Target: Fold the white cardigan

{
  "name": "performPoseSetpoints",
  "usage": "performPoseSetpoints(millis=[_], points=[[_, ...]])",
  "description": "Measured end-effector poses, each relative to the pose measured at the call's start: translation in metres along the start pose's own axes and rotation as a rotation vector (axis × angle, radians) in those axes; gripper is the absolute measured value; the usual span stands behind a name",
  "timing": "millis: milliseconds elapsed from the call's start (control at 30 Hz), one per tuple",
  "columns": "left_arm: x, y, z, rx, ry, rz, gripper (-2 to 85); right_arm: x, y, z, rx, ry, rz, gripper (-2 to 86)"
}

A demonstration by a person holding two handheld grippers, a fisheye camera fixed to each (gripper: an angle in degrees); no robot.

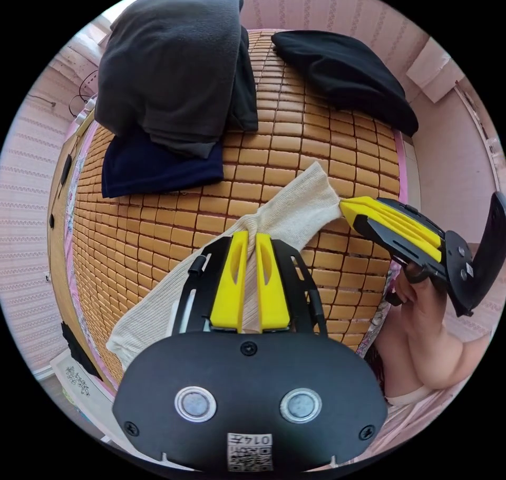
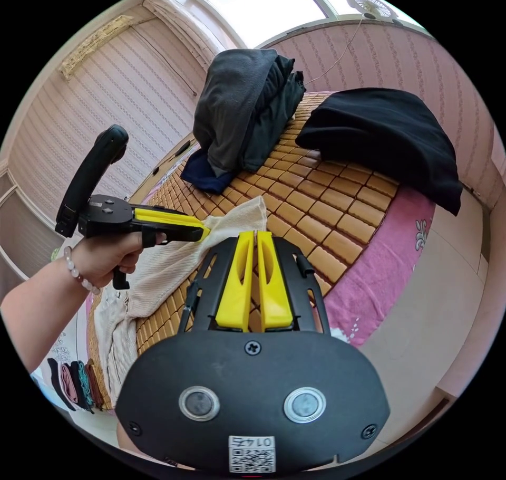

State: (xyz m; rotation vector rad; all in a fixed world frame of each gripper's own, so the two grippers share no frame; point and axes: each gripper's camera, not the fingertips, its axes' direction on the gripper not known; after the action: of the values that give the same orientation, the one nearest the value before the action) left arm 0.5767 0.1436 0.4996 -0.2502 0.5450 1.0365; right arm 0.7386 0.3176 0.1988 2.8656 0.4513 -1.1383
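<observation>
While draped on the mat (image 1: 316, 132), white cardigan (image 1: 295, 211) clamped in jaws of left gripper (image 1: 252, 237) and right gripper (image 2: 256, 234).

The left gripper (image 1: 252, 237) body hides the lower part of the white cardigan (image 1: 295, 211) in the left gripper view. The grey garments (image 1: 168, 63) cover most of the navy garment (image 1: 153, 171). Whether the right gripper (image 2: 255, 236) jaws press cloth cannot be determined.

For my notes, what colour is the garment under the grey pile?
Dark navy garment, clearest in the left gripper view.
</observation>
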Motion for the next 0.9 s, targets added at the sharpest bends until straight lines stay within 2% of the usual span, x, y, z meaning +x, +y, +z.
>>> performPoseSetpoints(millis=[400, 533, 733, 900], points=[[-0.028, 0.032, -0.048, 0.056, 0.053, -0.096, -0.7, -0.01, 0.022, -0.009, 0.085, -0.084, -0.034, 0.3], [-0.055, 0.069, -0.09, 0.165, 0.139, -0.181, -0.7, -0.045, 0.043, -0.033, 0.253, -0.243, -0.247, 0.2], [-0.101, 0.181, -0.189, 0.334, 0.058, -0.288, -0.6, -0.119, 0.068, -0.059, 0.307, -0.502, -0.429, 0.1], [-0.16, 0.362, -0.277, 0.497, -0.035, -0.534, 0.3, -0.255, 0.093, -0.075, 0.251, -0.804, -0.667, 0.2]])
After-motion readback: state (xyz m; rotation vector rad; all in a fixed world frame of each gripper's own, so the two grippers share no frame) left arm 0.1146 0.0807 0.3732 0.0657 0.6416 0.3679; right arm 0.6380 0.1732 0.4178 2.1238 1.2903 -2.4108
